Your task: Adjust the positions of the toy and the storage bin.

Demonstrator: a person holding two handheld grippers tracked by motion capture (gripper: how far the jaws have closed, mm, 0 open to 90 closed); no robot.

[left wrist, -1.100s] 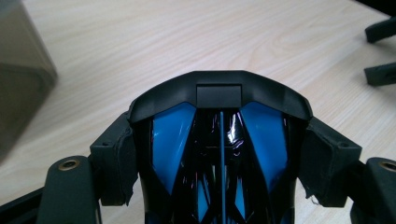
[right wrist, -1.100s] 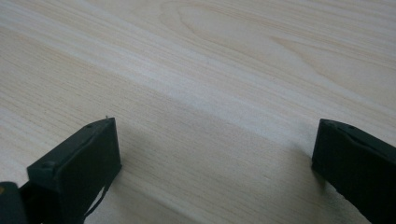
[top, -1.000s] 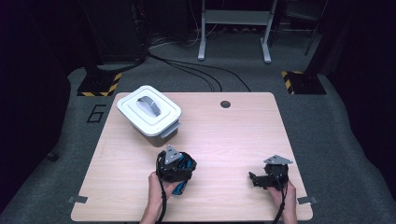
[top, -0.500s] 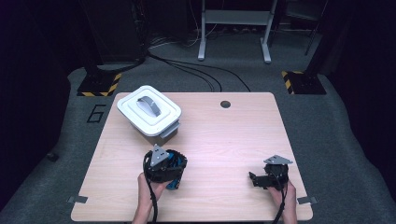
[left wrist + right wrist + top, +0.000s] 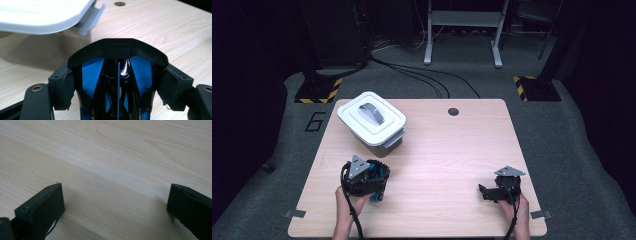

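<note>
Left tongs (image 5: 374, 182) clamped on black-and-blue object (image 5: 117, 75), shifted left toward lidded white container (image 5: 372, 122) since a second ago; likely going in. Right tongs (image 5: 487, 192) wide open, empty, on desk (image 5: 452, 150).

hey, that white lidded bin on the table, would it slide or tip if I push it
The white bin looks like thin plastic, so probably light. It sits broad and low on the smooth wooden table, so it would likely slide rather than tip. Its lid may be loose.

The left gripper (image 5: 373, 181) — clamped on the black-and-blue object (image 5: 377, 176) — moves toward the table's left edge, nearer the white container (image 5: 371, 120).
</note>
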